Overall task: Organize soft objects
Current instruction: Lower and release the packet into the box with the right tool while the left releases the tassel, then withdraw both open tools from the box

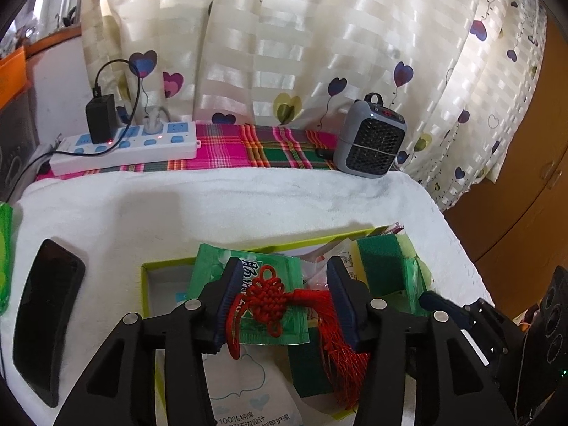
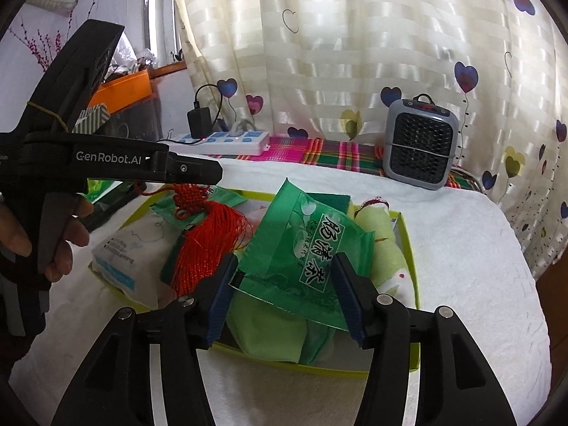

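Both tongs gape open over the box, left gripper around the red knot, right gripper around a green packet, neither pinched; only a green pack at 9 o'clock looks left out.

A red knot tassel lies on green sachets in a lime-edged box, on a white towel.

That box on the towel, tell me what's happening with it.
A person holds a gripper in each hand over the box, which is full of soft things. The left gripper stands open around the red tassel knot; the right gripper stands open around a green packet. Both items lie in the box, neither gripped.
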Available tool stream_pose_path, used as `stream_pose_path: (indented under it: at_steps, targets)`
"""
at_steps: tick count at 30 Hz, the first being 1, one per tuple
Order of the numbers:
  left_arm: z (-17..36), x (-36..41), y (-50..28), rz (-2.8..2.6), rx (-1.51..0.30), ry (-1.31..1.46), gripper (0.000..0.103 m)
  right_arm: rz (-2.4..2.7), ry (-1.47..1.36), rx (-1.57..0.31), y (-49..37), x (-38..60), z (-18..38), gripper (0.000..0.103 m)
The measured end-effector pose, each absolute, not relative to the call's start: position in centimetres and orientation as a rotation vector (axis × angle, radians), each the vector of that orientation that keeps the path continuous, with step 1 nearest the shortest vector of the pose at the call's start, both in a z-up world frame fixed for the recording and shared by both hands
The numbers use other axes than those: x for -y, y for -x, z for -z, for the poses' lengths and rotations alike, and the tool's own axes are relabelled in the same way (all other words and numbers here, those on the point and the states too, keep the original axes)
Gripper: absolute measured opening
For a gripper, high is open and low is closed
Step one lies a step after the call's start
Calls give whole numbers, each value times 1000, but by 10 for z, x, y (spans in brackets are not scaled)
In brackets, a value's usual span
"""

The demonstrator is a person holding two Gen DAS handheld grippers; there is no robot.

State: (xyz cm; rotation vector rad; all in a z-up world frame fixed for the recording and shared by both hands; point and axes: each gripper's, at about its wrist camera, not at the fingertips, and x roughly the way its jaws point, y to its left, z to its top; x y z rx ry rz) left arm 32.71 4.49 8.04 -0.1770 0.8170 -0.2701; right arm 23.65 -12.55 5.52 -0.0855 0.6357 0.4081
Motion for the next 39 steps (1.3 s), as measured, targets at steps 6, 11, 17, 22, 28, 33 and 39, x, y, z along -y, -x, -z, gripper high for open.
stream_pose_path:
  at_steps: [6,11,17,22,28,33,39]
  targets:
    - [-91,-48,-320,264,-787,175,51,-449,19,-641,-232,132,-58,56]
    - [-95,-48,-314,263,-778,171,51,-477,6,-678,-234,128,-55,56]
    - [-96,-50,-309,247,-777,162,51,-483,-17,-701,-235,129,-52,56]
    - [-105,-62,-304,234,-749,222,61,-478,-74,-701,-231,139,-57,56]
    - [-116,-74,-293,206,-717,254,62,-468,-84,-686,-224,142,-63,56]
    - [-118,-72,-275,199,-715,213,62,-442,-54,-666,-213,142,-69,56]
    - [-114,-69,-245,185,-724,195,62,-413,-38,-660,-198,144,-73,56]
